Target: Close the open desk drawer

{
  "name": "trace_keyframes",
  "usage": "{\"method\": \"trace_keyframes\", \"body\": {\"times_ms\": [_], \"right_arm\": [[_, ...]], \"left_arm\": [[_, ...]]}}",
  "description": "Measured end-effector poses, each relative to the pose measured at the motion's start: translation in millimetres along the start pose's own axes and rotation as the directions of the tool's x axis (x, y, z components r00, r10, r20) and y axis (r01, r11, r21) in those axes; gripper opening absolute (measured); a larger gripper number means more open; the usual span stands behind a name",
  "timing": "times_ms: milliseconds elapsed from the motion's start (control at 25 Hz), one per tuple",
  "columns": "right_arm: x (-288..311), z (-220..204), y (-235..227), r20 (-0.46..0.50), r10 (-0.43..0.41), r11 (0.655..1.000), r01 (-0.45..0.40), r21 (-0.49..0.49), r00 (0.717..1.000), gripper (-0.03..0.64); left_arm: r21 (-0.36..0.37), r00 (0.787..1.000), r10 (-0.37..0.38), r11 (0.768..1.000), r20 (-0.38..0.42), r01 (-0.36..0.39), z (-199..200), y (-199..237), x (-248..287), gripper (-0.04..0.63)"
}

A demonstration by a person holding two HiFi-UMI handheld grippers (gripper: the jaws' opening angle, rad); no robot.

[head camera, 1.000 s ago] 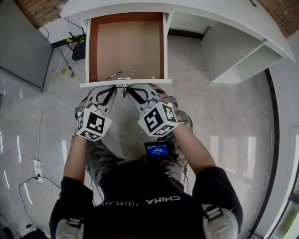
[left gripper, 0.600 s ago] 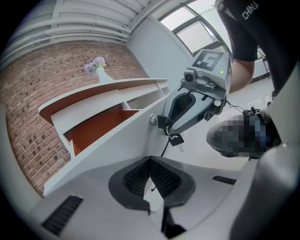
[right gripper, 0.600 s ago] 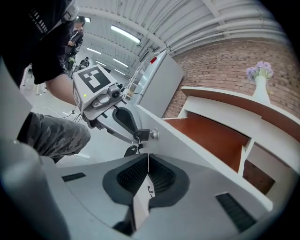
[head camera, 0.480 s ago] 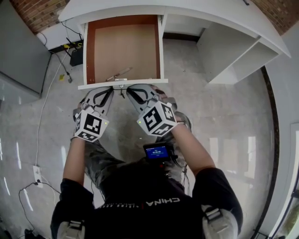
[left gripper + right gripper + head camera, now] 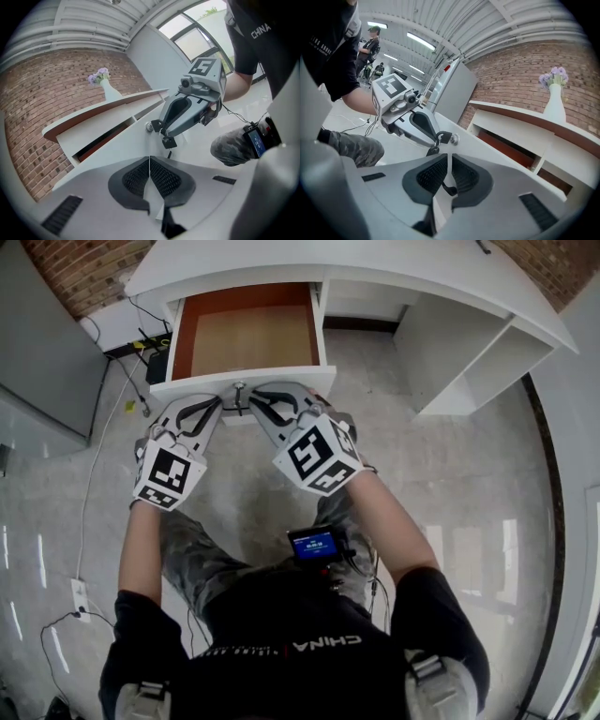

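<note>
- The left gripper point(image 5: 150, 174) has its jaws pressed together, with nothing between the pads.
- The right gripper point(image 5: 449, 174) is closed as well, showing only a hairline slit between its pads, and holds nothing.
- The desk drawer point(image 5: 248, 334) stands open just ahead of both pairs of jaws, partly pulled out of the white desk point(image 5: 394, 268).
- Its round metal knob point(image 5: 240, 387) sits between the two grippers' tips, close beside each. Whether either tip touches it cannot be told.
- Beyond the right jaws, a white vase point(image 5: 555, 105) of flowers stands on the desk top.
</note>
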State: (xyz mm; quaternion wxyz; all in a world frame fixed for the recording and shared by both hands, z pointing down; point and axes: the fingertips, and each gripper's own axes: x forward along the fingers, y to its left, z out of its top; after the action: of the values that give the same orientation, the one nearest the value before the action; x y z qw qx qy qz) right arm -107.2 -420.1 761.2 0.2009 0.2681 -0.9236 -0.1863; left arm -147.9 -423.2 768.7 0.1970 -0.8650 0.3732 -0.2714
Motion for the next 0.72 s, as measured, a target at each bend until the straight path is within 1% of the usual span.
{"method": "trace_keyframes", "body": {"times_ms": [160,280,360,400,480,560,640,720], "right_arm": [[-6.3,16.0,-21.4,0.018,0.005,1.0,-0.005,-0.005,1.0,0.027],[-12.4,23.9,-27.3,0.02,0.054,0.999,-0.054,-0.001,0.998,0.084],[-15.1,23.3,-25.5,0.002,0.079,0.996,-0.079,-0.039,0.997,0.109],[-15.8,22.0,-23.9,-0.007,0.085,0.994,-0.086,-0.063,0.996,0.128],[-15.0,16.9,-21.6,-0.026,0.083,0.991,-0.085,-0.104,0.996,0.147],[-11.0,7.6,-17.3,-0.052,0.084,0.989,-0.09,-0.118,0.995,0.153],[-5.4,-2.2,-10.8,-0.078,0.097,0.986,-0.107,-0.127,0.992,0.156],[-0.4,-10.1,-5.0,-0.099,0.106,0.983,-0.119,-0.14,0.989,0.156]], "left_arm": [[-0.004,0.999,-0.036,0.999,0.027,0.036,15.2,12.4,-2.2,0.021],[0.016,0.996,-0.09,0.996,0.027,0.089,20.6,10.3,-2.7,0.076],[0.042,0.992,-0.124,0.991,0.019,0.123,21.4,4.8,-3.6,0.124],[0.059,0.991,-0.129,0.99,0.017,0.128,21.3,3.2,-4.1,0.141],[0.09,0.993,-0.114,0.99,0.019,0.112,21.5,4.5,-4.4,0.146],[0.11,0.995,-0.101,0.989,0.022,0.098,20.2,5.4,-3.3,0.146],[0.12,0.994,-0.112,0.987,0.005,0.111,13.7,1.4,0.1,0.146],[0.144,0.993,-0.117,0.982,-0.015,0.118,7.4,-4.0,4.4,0.146]]}}
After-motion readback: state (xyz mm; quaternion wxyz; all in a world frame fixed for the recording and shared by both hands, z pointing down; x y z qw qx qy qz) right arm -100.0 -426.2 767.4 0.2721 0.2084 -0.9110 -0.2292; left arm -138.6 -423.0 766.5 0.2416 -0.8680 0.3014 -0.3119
